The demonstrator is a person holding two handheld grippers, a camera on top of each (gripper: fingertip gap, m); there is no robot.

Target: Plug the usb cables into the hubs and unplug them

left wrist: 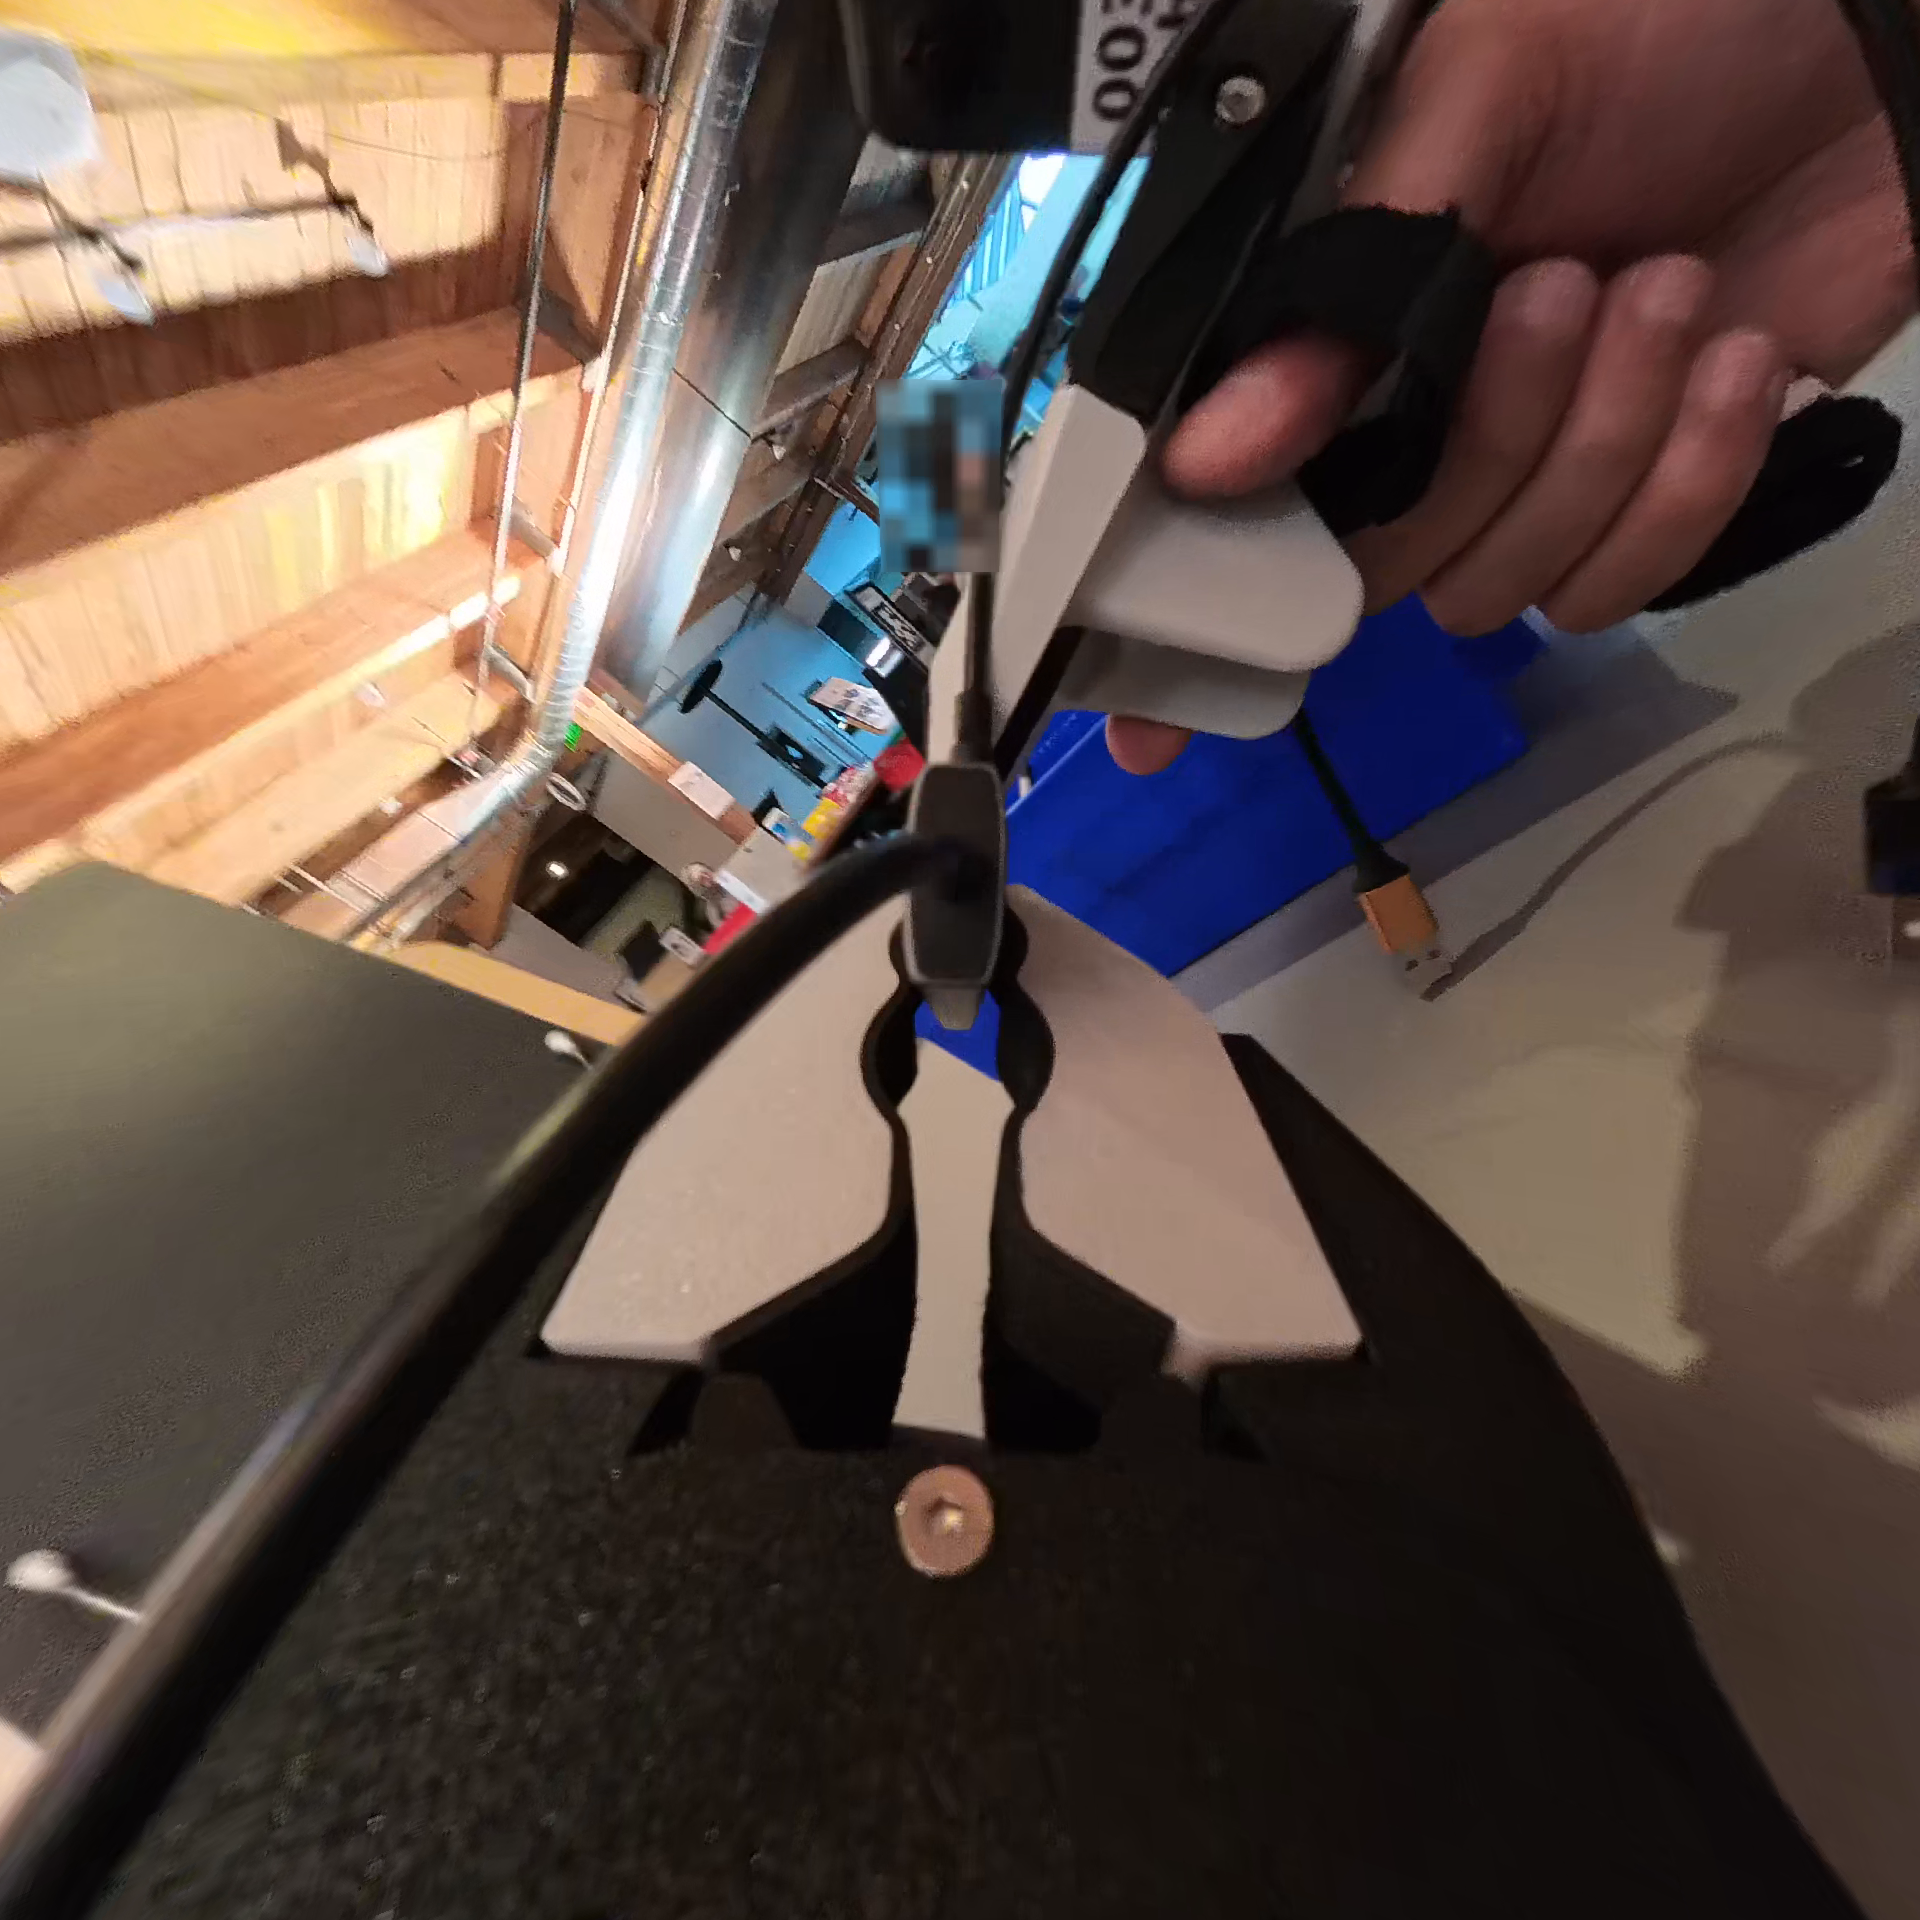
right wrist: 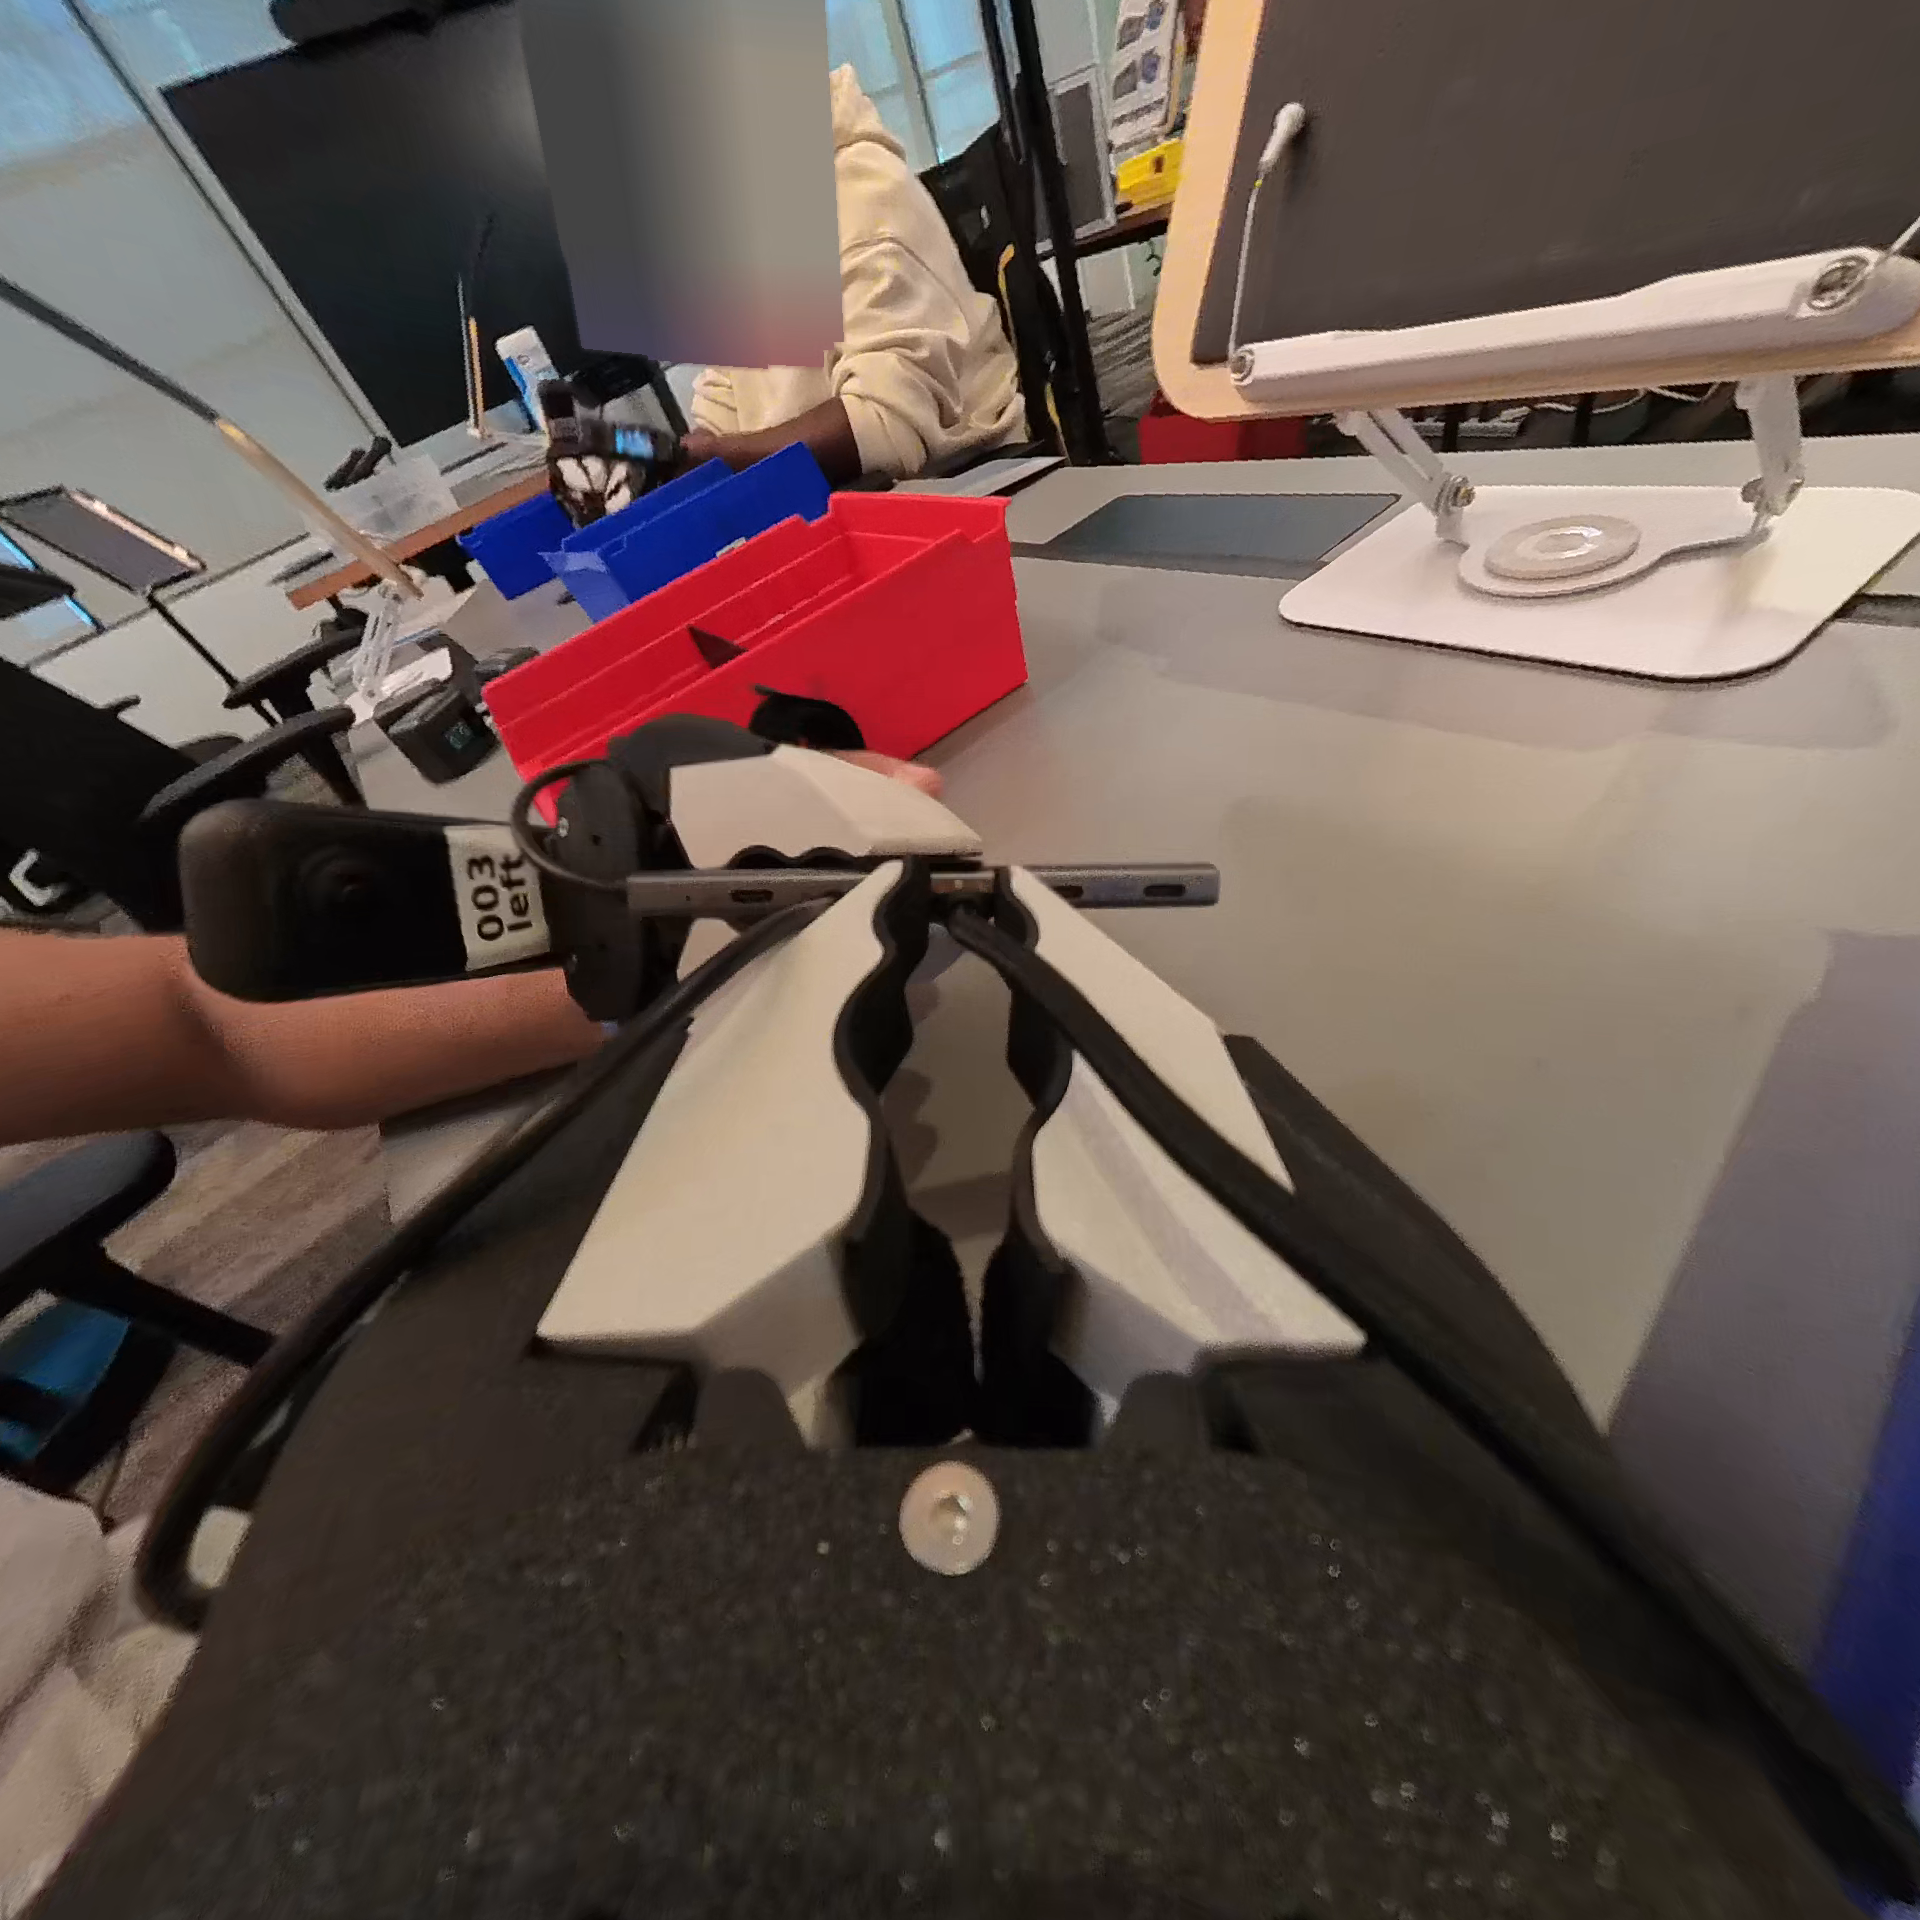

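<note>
My left gripper is shut on a slim grey hub, which I see end-on. A black cable leaves the hub toward the lower left. My right gripper, held in a hand, comes in from above over the hub. In the right wrist view the hub lies level above the grey table. My right gripper is shut on a silver plug at the hub's side, and the plug's black cable trails back to the right. The left gripper grips the hub from the left.
An orange USB plug hangs on a braided cable over a blue bin. A red bin and blue bins stand behind the hub. A screen on a white stand is at the back right. A person in a cream hoodie sits beyond.
</note>
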